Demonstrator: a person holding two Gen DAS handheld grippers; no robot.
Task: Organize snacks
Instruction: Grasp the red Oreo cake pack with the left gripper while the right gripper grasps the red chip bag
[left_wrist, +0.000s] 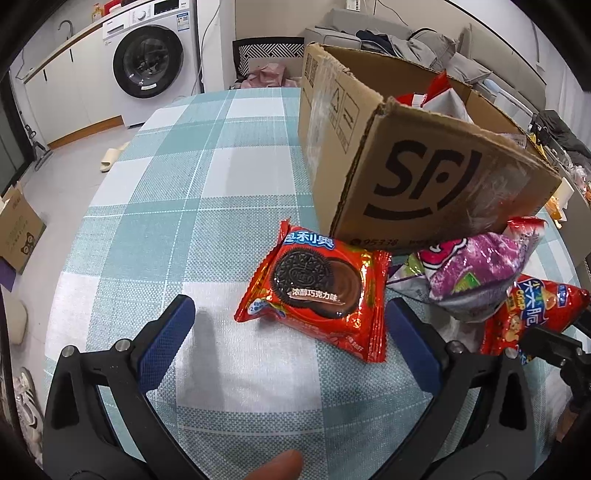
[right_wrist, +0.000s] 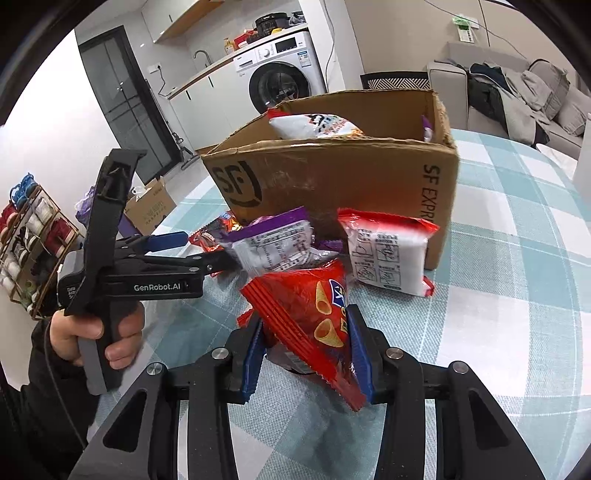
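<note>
The table (left_wrist: 192, 155) with its teal and white checked cloth takes up most of both views, and there's loads of bare room on it: the whole stretch left of the cardboard box (left_wrist: 436, 184) in the left wrist view, and the right side in the right wrist view. Its rounded edge drops off to the floor on the left.

The box sits open-topped toward the far part of the table, torn along its top edges, with a big "SF" logo on one face, "SF EXPR…" down another and "95338" low on the front. A white snack bag (right_wrist: 314, 125) pokes out the top.

The snacks are piled right against the box's near face. An Oreo pack (left_wrist: 317, 291), red with Chinese writing, lies flat on the cloth. Beside it is a purple bag (left_wrist: 476, 269), and a white pack with red ends (right_wrist: 388, 251) leans on the box.

The right gripper (right_wrist: 306, 354) is clamped on a red chip bag (right_wrist: 314, 317), held just above the cloth in front of the pile.

The left gripper (left_wrist: 288, 332) has its blue fingers spread wide, the Oreo pack lying between and just ahead of them. Its body reads "GenRobot.AI".
</note>
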